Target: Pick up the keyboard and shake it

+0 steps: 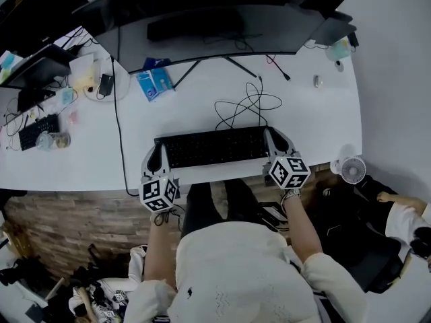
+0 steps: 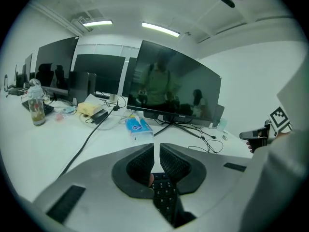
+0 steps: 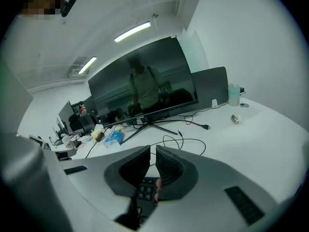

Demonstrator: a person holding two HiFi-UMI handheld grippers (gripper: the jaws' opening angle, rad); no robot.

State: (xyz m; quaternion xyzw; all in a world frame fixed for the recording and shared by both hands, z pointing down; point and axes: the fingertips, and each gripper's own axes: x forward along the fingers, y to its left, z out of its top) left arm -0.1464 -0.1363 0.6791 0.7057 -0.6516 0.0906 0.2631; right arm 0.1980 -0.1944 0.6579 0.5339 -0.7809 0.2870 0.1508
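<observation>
Nearest, the person's forearms (image 1: pixel 303 226) are holding out the left gripper (image 1: pixel 156 153) and right gripper (image 1: pixel 277 144), each clamping one short end of the black keyboard (image 1: pixel 215 147), its long axis running left-right between them along the white desk's (image 1: pixel 323 123) near edge

White desk (image 1: pixel 323 113): curved monitor (image 1: pixel 202 19) at rear on splayed stand. Blue tissue pack (image 1: pixel 153 83) near stand's left leg. Black cable (image 1: pixel 246 106) at centre (loose, tangled loops). Small white fan (image 1: pixel 352 169) by right front corner.
</observation>
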